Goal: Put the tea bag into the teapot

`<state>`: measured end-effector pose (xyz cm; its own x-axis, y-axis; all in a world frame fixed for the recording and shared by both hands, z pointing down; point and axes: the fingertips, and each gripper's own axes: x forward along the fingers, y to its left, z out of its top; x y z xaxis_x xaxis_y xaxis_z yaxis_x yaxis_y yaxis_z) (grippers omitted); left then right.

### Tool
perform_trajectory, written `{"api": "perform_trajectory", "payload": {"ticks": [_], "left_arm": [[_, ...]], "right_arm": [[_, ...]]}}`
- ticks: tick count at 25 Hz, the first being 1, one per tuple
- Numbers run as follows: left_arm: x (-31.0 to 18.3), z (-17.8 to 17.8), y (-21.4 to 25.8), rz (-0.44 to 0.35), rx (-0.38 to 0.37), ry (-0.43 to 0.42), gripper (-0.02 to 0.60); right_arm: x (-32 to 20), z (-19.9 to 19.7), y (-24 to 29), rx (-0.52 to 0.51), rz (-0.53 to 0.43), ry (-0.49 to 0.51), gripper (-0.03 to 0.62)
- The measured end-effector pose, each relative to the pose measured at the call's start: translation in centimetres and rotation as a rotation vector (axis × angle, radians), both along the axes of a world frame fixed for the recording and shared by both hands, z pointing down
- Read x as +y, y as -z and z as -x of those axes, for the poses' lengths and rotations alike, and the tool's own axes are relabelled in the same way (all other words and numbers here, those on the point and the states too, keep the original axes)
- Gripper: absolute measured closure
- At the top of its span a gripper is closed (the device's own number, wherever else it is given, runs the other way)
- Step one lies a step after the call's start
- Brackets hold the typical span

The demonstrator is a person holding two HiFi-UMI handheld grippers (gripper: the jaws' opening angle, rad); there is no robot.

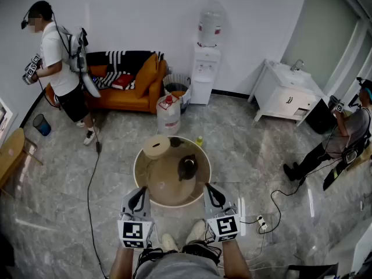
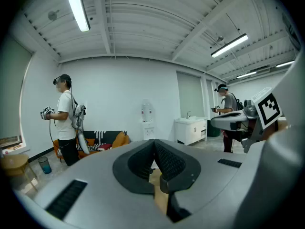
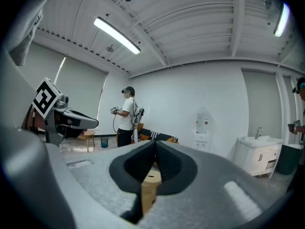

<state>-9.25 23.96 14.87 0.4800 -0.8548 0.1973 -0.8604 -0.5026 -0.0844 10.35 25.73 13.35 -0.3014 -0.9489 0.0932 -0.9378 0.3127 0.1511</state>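
A dark teapot (image 1: 187, 167) stands on the round tan table (image 1: 168, 193) right in front of me, right of its middle. A tan round lid-like block (image 1: 156, 146) sits at the table's far left rim. I cannot make out a tea bag anywhere. My left gripper (image 1: 139, 192) hovers at the table's near left edge and my right gripper (image 1: 213, 189) at the near right edge, both level and pointing forward. In the left gripper view the pads (image 2: 164, 159) meet with nothing between them. The right gripper's pads (image 3: 167, 163) are likewise pressed together and empty.
One person (image 1: 58, 63) with grippers stands at the far left by an orange sofa (image 1: 131, 95). Another person (image 1: 343, 138) crouches at the right. A water jug (image 1: 168, 114), a water dispenser (image 1: 206, 68) and a white cabinet (image 1: 288, 95) lie beyond the table. Cables and a power strip (image 1: 261, 221) lie on the floor.
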Motion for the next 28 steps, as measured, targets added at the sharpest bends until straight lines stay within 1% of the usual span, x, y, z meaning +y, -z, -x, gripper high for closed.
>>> {"api": "perform_trajectory", "payload": {"ticks": [6,10,16,19,24,28], "left_arm": [[0.4,0.2,0.3,-0.004,0.015,0.012,0.565],[0.6,0.4,0.0,-0.004,-0.001,0.012,0.565],[0.1,0.4,-0.2,0.003,-0.005,0.052,0.565],[-0.7,0.4,-0.5,0.011,0.008,0.093,0.565],[-2.3,0.5,-1.8,0.033,-0.018,0.171,0.565],[-3.9,0.9,-2.5,0.049,-0.014,0.241,0.565]], "right_arm": [[0.4,0.9,0.1,0.004,0.002,0.034,0.594],[0.4,1.6,-0.1,-0.001,0.008,0.051,0.594],[-0.8,1.8,-0.4,-0.007,0.013,0.091,0.594],[-2.2,2.0,-0.6,-0.014,0.022,0.129,0.594],[-5.5,3.0,-1.8,-0.018,0.044,0.235,0.594],[-8.6,3.9,-2.8,-0.027,0.074,0.305,0.594]]}}
